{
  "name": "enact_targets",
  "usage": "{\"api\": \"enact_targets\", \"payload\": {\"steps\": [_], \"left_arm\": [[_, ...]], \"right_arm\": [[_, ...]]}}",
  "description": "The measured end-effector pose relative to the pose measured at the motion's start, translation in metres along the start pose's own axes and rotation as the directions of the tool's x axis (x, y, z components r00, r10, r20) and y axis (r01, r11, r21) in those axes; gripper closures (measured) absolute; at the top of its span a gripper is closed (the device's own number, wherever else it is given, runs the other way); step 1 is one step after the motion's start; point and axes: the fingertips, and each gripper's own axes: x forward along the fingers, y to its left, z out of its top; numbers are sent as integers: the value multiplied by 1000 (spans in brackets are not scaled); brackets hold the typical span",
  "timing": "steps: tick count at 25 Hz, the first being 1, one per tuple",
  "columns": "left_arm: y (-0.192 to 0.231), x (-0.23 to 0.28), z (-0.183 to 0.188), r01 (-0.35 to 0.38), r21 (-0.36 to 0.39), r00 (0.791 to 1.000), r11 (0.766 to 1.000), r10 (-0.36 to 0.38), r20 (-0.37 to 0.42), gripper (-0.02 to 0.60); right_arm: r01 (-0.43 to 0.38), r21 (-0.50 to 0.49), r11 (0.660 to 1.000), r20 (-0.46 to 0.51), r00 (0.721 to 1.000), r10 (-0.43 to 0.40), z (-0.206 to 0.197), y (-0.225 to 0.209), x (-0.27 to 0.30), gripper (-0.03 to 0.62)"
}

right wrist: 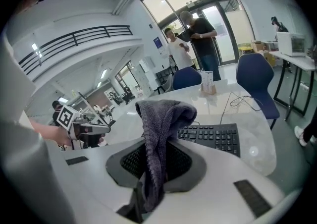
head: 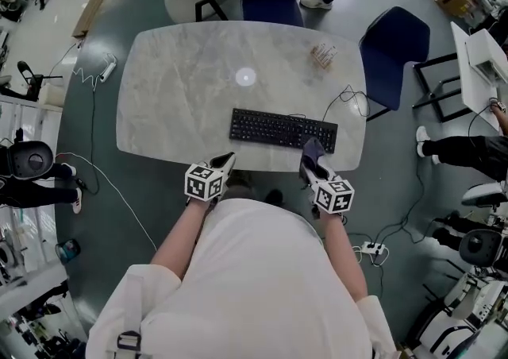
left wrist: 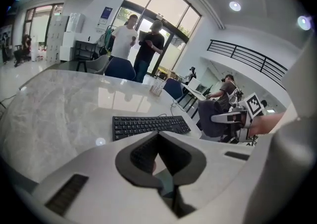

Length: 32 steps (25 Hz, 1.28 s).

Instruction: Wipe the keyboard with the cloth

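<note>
A cloth (head: 311, 148) held by a keyboard (head: 282, 129) on a table (head: 182, 87).
The right gripper (head: 309, 160) clamps the cloth (bunched, drooping) at the keyboard's right end; the left gripper (head: 225, 160) is closed, empty. Best lowered flat, sweeping lightly along the rows.

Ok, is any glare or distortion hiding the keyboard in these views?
Head view: one lamp reflection on the table, clear of the keyboard. Left gripper view: fisheye bending, window glare behind the keyboard, keys sharp. Right gripper view: the cloth hides one end of the keyboard.
</note>
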Motion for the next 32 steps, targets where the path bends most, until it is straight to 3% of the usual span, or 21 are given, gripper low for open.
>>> {"api": "enact_targets", "payload": {"steps": [8,16,24,28,32], "left_arm": [[-40,-19,4,-79,23,990,997,76,117,575],[-80,-75,23,-130,52,966,990,114,231,575],[-88,-136,48,-178,121,925,977,124,359,575],[-78,-149,56,-180,160,929,971,114,352,575],[-64,-161,75,-180,201,930,963,100,353,575]], "right_arm": [[31,-92,995,109,994,-21,5,-32,-67,514],[45,-201,979,236,972,4,40,-16,-123,514],[90,-239,967,375,927,6,70,14,-164,514],[148,-226,963,464,885,-27,91,20,-174,516],[171,-200,965,498,866,-50,107,30,-176,517]]}}
